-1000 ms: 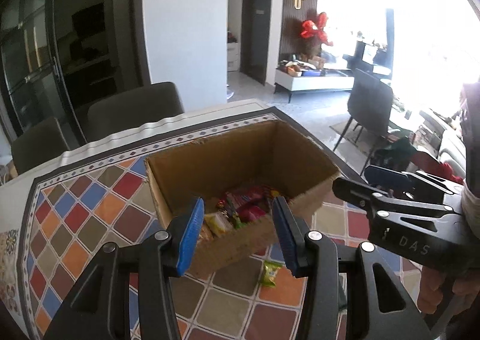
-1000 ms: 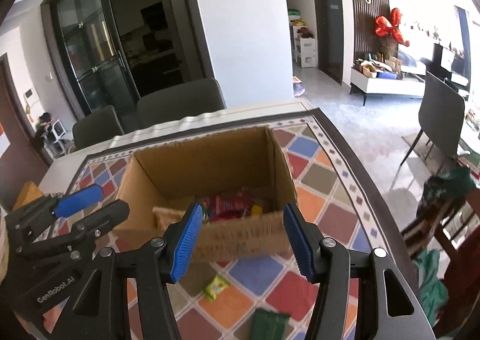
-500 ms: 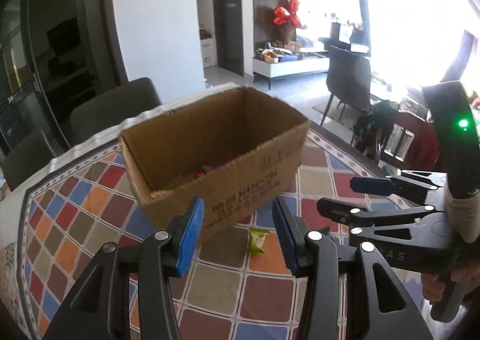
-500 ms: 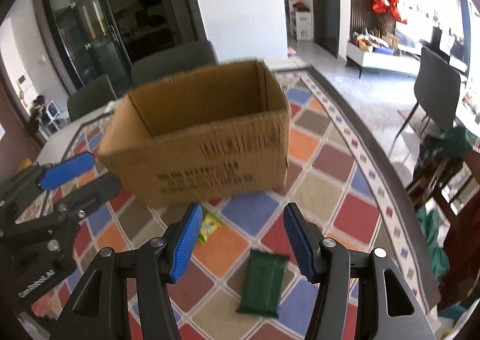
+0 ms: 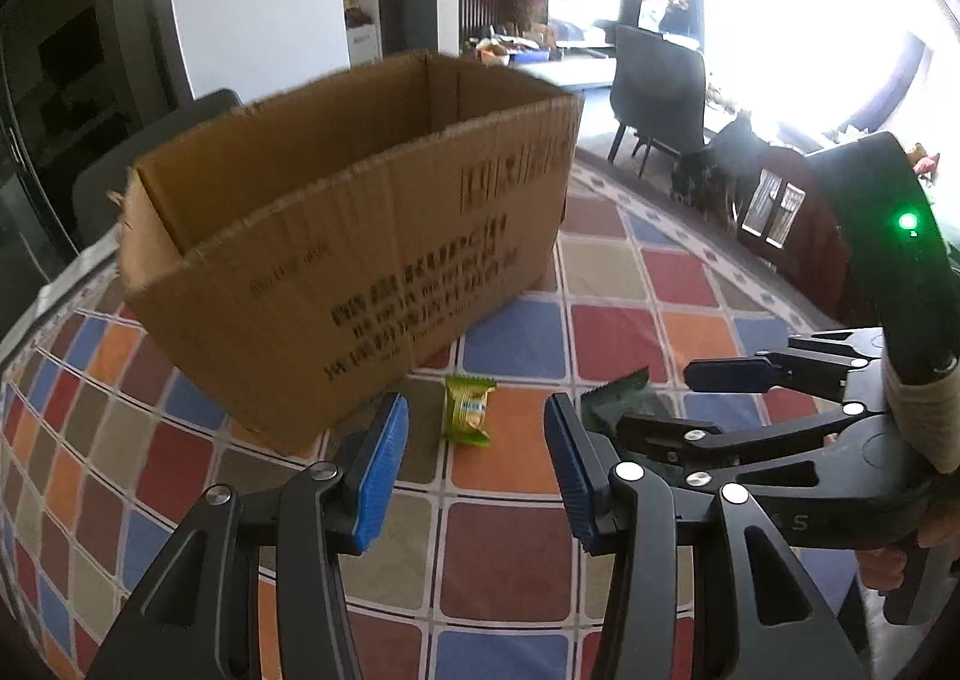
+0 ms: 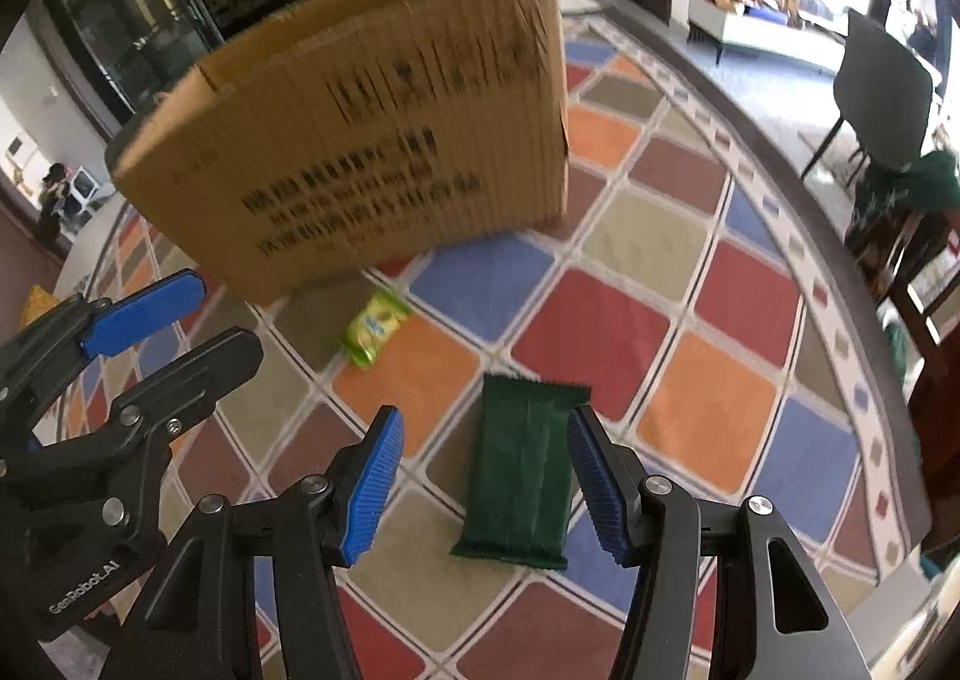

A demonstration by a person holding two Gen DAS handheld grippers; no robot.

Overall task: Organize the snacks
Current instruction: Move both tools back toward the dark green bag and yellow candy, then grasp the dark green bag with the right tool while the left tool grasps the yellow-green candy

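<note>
A tabletop (image 6: 606,332) covered in coloured diamond checks curved away to a dark rim on the right, with chairs and open floor beyond. An open cardboard box (image 5: 336,236) stood on the far part, leaving a bare stretch of cloth in front of it. On that stretch lay two snacks, near each other but apart: a small yellow-green packet (image 5: 468,410) just before the box, and a dark green packet (image 6: 522,470) nearer the rim. The left claw (image 5: 474,476) hovered released, the yellow-green packet lying just beyond its blue pads. The right claw (image 6: 486,488) also stood released, the dark green packet lying between its pads, closer to the right one.
</note>
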